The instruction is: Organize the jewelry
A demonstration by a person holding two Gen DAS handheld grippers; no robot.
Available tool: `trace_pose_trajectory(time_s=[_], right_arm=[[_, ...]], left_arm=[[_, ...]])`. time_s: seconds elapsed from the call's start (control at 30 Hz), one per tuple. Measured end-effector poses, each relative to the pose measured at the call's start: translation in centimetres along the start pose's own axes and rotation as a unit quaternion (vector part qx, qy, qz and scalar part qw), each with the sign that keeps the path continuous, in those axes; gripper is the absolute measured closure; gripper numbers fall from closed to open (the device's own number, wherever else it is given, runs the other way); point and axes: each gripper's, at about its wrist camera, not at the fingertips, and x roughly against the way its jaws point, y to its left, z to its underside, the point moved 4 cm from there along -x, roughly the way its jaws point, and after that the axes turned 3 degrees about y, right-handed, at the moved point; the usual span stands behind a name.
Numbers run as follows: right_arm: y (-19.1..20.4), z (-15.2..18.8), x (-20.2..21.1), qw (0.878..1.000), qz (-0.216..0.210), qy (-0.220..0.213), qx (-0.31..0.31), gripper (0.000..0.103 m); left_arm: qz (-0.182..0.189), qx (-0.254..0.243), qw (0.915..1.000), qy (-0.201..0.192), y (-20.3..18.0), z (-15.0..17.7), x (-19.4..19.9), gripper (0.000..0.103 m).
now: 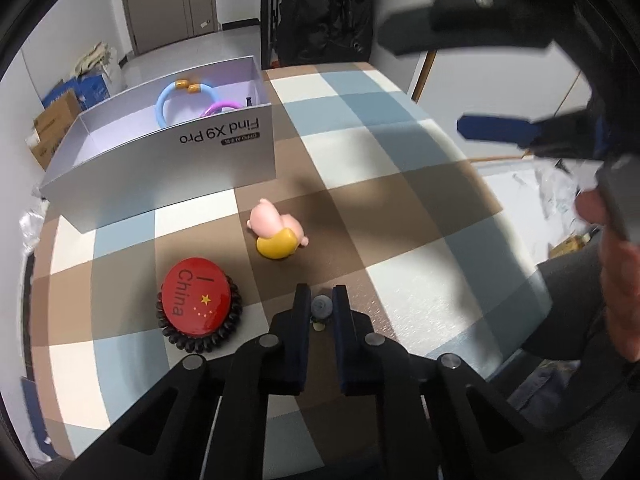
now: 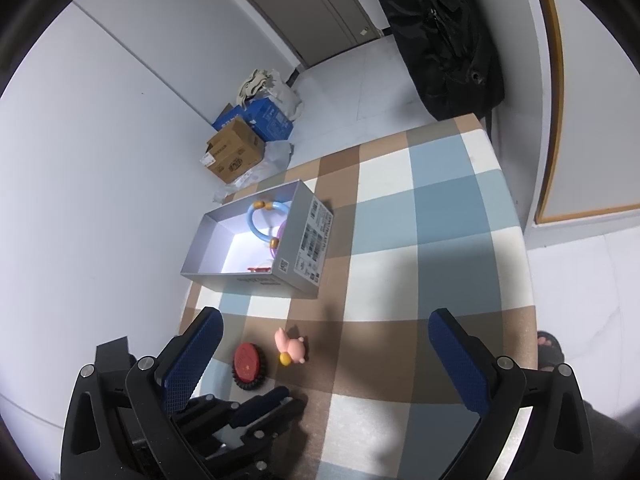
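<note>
My left gripper (image 1: pixel 321 300) is shut on a small grey round trinket (image 1: pixel 321 306), held just above the checked tablecloth (image 1: pixel 384 168). A grey open box (image 1: pixel 168 152) stands at the far left; a blue ring bracelet (image 1: pixel 170 98) and a purple ring (image 1: pixel 220 107) lie inside it. A red "I China" badge (image 1: pixel 195 302) rests on a black bead bracelet (image 1: pixel 200 338) to the left of my left gripper. My right gripper (image 2: pixel 324 356) is open and empty, high above the table; it shows blurred in the left wrist view (image 1: pixel 432 84). The box (image 2: pixel 308 240) lies ahead of it.
A pink and yellow pig figurine (image 1: pixel 278 232) lies on its side in front of the left gripper, also in the right wrist view (image 2: pixel 290 346). Cardboard boxes (image 2: pixel 236 152) sit on the floor beyond the table. A black bag (image 2: pixel 444 36) hangs at the far edge.
</note>
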Motion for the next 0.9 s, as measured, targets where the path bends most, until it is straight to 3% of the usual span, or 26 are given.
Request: trace_pose_trajectory(time_s=[0.33, 0.47, 0.73, 0.8, 0.9], right_arm=[[0.1, 0.5, -0.8, 1.000, 0.010, 0.012, 0.006, 0.000], [0.4, 0.9, -1.3, 1.000, 0.009, 0.022, 0.018, 0.000], [2.5, 2.6, -2.8, 0.994, 0.035, 0.049, 0.095, 0.002], [3.0, 3.0, -3.5, 0.991, 0.041, 0.059, 0.112, 0.008], [3.4, 3.6, -4.6, 0.988, 0.052, 0.075, 0.127, 0.025]], left_arm=[[0.059, 0.085, 0.9936, -0.046, 2.6, -1.2, 2.5, 0.097], [0.061, 0.102, 0.9901, -0.076, 3.3, -1.6, 4.0, 0.097], [0.089, 0.146, 0.9779, -0.120, 6.3, -3.2, 5.6, 0.097], [0.094, 0.158, 0.9747, -0.128, 7.0, -3.3, 6.0, 0.097], [0.100, 0.170, 0.9711, -0.134, 7.8, -3.5, 6.2, 0.097]])
